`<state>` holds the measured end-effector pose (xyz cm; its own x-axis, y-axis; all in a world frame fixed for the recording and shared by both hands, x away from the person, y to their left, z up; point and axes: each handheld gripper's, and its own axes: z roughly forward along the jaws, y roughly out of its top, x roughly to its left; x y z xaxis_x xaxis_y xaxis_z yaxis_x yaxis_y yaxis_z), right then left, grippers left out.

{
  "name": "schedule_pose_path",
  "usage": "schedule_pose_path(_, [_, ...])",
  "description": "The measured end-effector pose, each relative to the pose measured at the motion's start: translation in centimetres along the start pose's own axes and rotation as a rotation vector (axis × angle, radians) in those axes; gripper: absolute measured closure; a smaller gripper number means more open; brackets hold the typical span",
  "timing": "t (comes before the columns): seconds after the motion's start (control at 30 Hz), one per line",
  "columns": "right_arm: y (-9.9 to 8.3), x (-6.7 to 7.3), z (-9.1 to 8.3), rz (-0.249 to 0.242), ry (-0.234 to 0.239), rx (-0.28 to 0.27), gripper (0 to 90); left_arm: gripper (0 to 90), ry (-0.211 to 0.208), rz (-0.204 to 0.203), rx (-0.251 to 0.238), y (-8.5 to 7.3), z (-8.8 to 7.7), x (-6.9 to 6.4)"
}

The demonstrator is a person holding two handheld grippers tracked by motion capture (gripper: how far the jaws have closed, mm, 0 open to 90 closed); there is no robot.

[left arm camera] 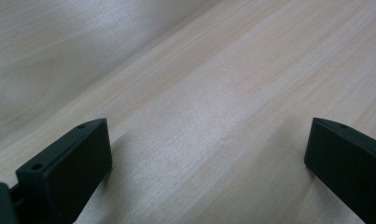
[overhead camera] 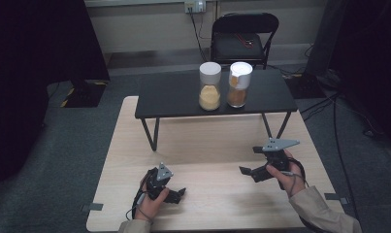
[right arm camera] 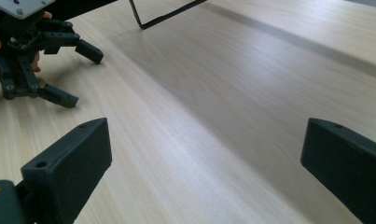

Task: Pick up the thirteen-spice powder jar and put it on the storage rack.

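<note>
Two white-lidded jars stand side by side on a low black shelf (overhead camera: 173, 94) at the far side of the light wood table (overhead camera: 207, 141). The left jar (overhead camera: 209, 86) holds yellow powder, and the right jar (overhead camera: 239, 85) holds something brown. My left gripper (overhead camera: 173, 188) rests low over the near left of the table, open and pointing right. In its own view the left gripper (left arm camera: 209, 135) has bare wood between its jaws. My right gripper (overhead camera: 250, 161) hovers at the near right, open and pointing left. The right gripper (right arm camera: 206, 133) is empty and faces the left gripper (right arm camera: 78, 74).
The shelf stands on thin black wire legs (overhead camera: 149, 132) with room beneath it; one leg (right arm camera: 167, 16) appears in the right gripper view. Behind the table are a black folding chair (overhead camera: 244, 36) and a wall outlet (overhead camera: 195, 6). Cables (overhead camera: 336, 126) lie on the floor at right.
</note>
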<state>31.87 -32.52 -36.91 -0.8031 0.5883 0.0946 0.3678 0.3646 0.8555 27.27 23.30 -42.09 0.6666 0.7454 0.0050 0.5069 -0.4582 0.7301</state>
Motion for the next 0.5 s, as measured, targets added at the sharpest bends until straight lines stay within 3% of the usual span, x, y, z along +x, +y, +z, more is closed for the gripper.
schedule_pose_path(0.5, [-2.8,-0.2,-1.1,-0.003,-0.003,0.015,0.5,0.0,0.0,0.0,0.0,0.0,0.0,0.0])
